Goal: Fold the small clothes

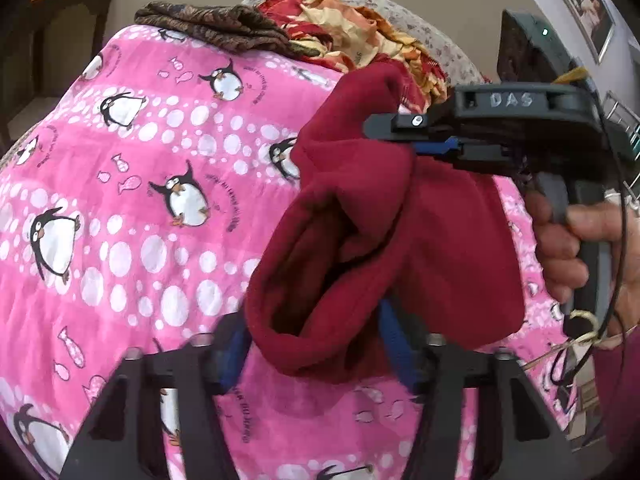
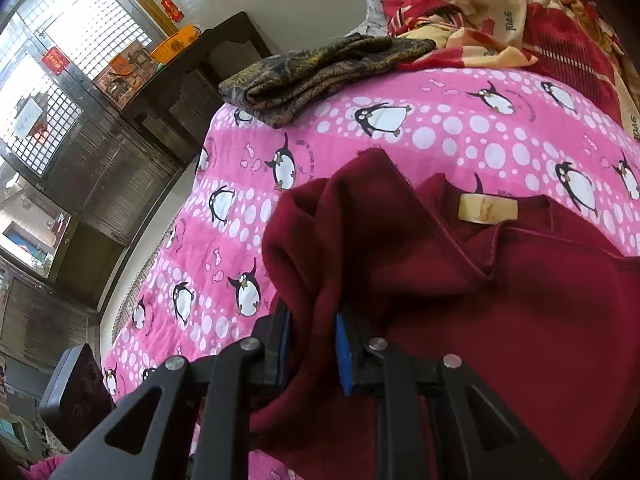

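Observation:
A dark red fleece garment (image 1: pixel 440 240) hangs lifted over the pink penguin blanket (image 1: pixel 140 200). My right gripper (image 1: pixel 416 140) comes in from the right, held by a hand (image 1: pixel 560 256), and is shut on the garment's upper edge. In the right wrist view the right gripper (image 2: pixel 312 344) pinches a thick fold of the garment (image 2: pixel 520 320), whose collar with a cream label (image 2: pixel 488 208) lies on the blanket (image 2: pixel 440 128). My left gripper (image 1: pixel 316 352) stands open at the bottom, its blue pads on either side of the garment's loose lower hem, which is not squeezed.
A folded brown patterned cloth (image 1: pixel 216 24) lies at the blanket's far edge, also in the right wrist view (image 2: pixel 320 72). A rumpled red and cream floral blanket (image 1: pixel 352 28) is piled behind it. Dark wooden cabinets (image 2: pixel 160 120) stand beyond the bed's left edge.

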Demonstrator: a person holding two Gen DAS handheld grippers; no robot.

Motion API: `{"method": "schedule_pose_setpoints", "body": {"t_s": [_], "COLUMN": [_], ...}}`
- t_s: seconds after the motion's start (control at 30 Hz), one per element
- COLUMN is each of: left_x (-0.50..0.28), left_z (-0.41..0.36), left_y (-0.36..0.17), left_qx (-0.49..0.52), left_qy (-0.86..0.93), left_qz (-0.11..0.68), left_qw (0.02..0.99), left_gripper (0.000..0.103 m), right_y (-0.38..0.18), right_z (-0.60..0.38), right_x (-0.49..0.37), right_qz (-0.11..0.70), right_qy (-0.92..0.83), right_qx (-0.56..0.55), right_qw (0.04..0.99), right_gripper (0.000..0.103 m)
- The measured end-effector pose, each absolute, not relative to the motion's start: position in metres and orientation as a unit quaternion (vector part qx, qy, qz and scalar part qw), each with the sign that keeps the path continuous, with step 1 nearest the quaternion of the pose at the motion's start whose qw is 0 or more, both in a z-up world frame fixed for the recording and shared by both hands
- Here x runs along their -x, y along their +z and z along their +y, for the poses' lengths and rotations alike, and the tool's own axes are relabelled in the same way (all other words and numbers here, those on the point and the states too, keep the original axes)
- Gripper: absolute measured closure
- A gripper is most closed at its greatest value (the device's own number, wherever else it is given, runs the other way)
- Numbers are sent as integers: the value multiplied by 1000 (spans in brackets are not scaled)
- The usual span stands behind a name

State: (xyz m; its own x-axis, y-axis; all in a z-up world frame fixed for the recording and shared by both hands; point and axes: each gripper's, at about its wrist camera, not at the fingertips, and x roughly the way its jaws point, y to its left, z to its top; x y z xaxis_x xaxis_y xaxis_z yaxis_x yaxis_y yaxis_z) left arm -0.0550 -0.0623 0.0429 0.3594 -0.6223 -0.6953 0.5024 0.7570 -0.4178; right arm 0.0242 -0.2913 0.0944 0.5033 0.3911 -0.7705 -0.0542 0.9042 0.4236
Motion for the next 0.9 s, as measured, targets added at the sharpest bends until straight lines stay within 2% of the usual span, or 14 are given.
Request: {"method": "schedule_pose_setpoints", "body": {"t_s": [0.03,0.1,0.2,0.43,0.63,0.83,0.9], "left_x": [58,63,75,108,138,160,158], "left_z": [-65,-68,-79,-142,-217,-260,-257], "left_y": [48,57,80,128,128,79,71], "left_qx": [70,73,76,47,5,-44,-46], "left_qy": [-346,-356,-383,-455,-507,-507,-500], "left_qz": [446,439,419,381,385,431,442], "left_qw": [822,822,820,803,771,745,743], "left_gripper": [89,98,103,103,103,103,103], "right_y": [95,99,111,150,164,112,91], "right_z": [-292,-294,-304,-351,-413,-474,-488], "right_x": [-23,-20,-11,24,65,109,116], "right_qz": [480,474,460,422,405,431,428], "right_qy": [129,125,121,96,52,29,53], "right_qx": [-173,-168,-168,-164,-170,-231,-266], "right_qw": [851,855,863,886,897,872,862], "right_gripper": [83,85,86,86,87,86,76]}}
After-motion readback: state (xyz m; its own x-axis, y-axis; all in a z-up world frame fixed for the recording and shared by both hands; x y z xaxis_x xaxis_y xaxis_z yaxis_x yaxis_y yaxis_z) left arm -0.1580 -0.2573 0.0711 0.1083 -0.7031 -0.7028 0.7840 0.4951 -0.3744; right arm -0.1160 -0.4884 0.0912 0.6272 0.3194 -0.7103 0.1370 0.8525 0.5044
